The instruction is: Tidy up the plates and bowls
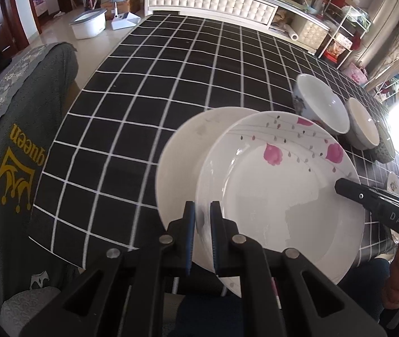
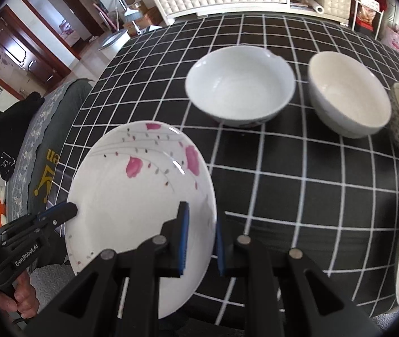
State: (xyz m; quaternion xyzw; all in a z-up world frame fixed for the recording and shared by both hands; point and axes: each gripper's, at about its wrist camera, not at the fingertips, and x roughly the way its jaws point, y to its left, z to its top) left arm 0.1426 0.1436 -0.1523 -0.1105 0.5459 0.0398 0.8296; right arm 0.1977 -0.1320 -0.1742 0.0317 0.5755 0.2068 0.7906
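I have both claws clamped on the flowered plate (image 2: 140,196): my right gripper (image 2: 199,241) pinches its near rim, my left gripper (image 1: 202,224) the opposite edge, sharing its weight above the checked tablecloth (image 2: 283,185). Just behind it lies the plain plate (image 1: 182,151), probably its stacking spot. Beyond the flowered plate, three bowls (image 2: 241,87) wait.

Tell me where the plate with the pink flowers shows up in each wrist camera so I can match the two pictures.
Left wrist view: pink-flower plate fills lower centre-right, left claw on its near rim, over a plain white plate.
Right wrist view: same plate lower left, right claw on its right rim.
Shared landmark: the white bowl beyond it.
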